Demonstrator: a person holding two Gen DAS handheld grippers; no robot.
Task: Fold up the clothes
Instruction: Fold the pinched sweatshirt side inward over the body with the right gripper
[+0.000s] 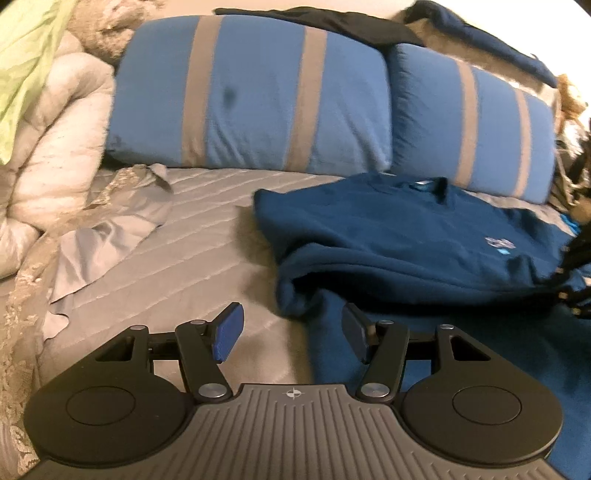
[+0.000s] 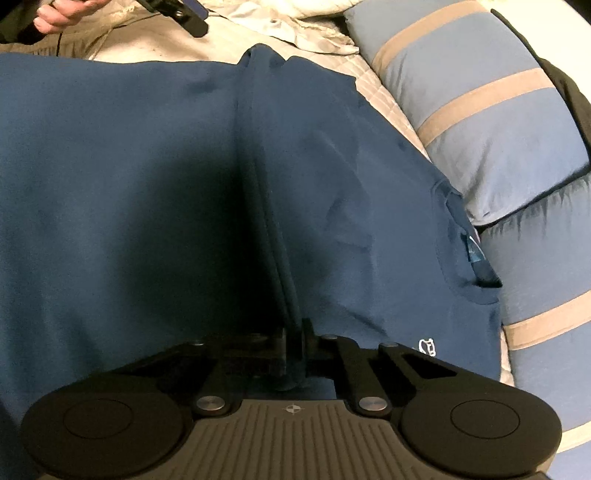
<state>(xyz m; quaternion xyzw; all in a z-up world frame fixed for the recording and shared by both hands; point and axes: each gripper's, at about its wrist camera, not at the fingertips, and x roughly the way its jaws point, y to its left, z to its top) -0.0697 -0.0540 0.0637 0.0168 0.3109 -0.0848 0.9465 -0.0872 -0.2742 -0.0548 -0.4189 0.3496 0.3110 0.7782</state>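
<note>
A dark blue sweatshirt [image 1: 406,236] lies on the grey quilted bed, its upper half folded over, collar toward the pillows. My left gripper [image 1: 291,332] hovers open just in front of the folded edge, with nothing between its blue pads. In the right wrist view the same sweatshirt [image 2: 110,166] fills the frame. My right gripper [image 2: 294,350] is shut on a doubled fold of the fabric, which runs as a ridge away from the jaws. A small white logo [image 2: 427,347] shows near the right finger. The left gripper [image 2: 184,14] appears at the top, held by a hand [image 2: 59,13].
Two blue pillows with tan stripes [image 1: 251,96] [image 2: 480,110] line the head of the bed. A crumpled grey-white comforter [image 1: 48,155] lies at the left. Dark clothes [image 1: 332,22] lie behind the pillows. Bare grey quilt [image 1: 184,251] stretches left of the sweatshirt.
</note>
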